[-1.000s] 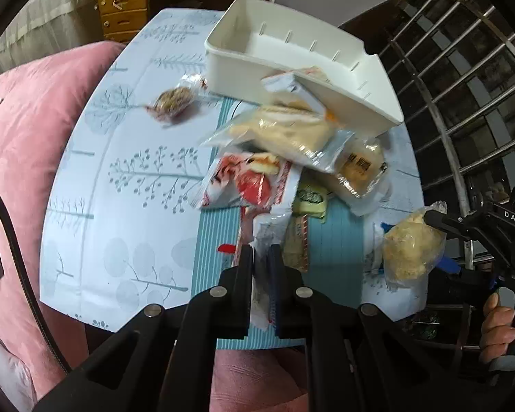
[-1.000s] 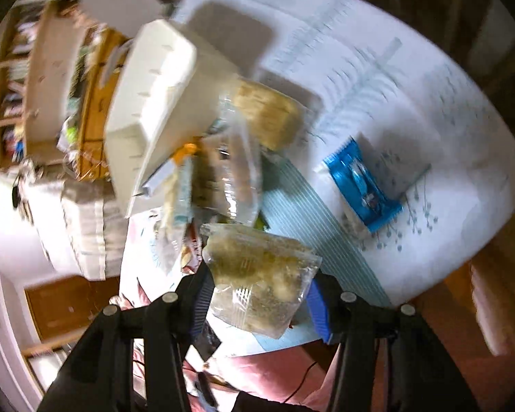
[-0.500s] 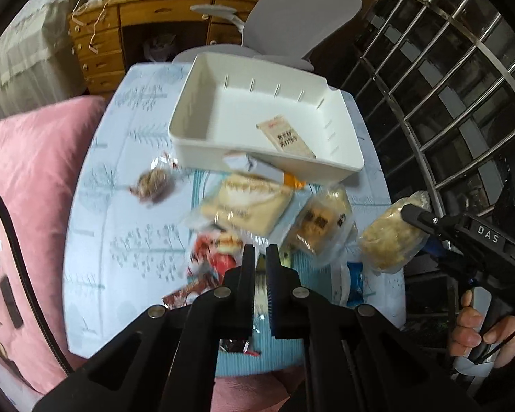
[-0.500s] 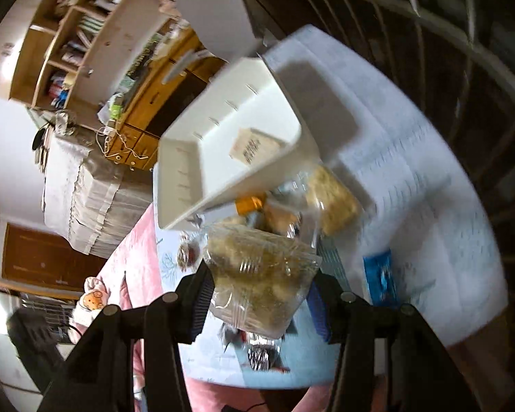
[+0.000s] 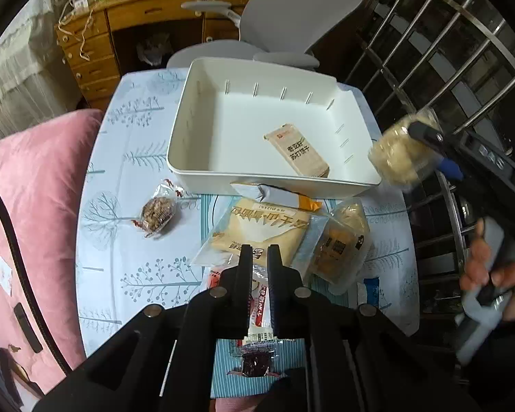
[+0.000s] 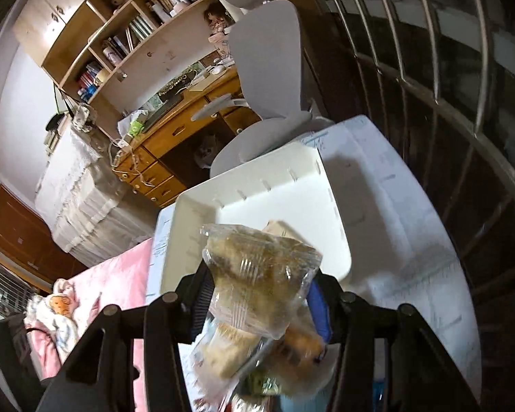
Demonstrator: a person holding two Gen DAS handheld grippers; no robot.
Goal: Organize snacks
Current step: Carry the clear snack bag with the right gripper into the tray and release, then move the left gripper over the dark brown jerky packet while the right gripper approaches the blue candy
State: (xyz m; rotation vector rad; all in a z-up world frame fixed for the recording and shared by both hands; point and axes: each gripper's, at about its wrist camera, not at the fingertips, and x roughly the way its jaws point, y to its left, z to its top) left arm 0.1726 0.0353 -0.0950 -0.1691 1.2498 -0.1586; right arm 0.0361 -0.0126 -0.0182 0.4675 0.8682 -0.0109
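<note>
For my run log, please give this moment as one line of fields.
left gripper: shut on red-and-white sachet | right gripper: shut on clear-wrapped pastry | white bin: holds one brown packet

You can read "DAS" on the black body of the right hand-held gripper [image 5: 425,134]; the Chinese print on the tan flat snack packet [image 5: 297,151] stays illegible.
</note>
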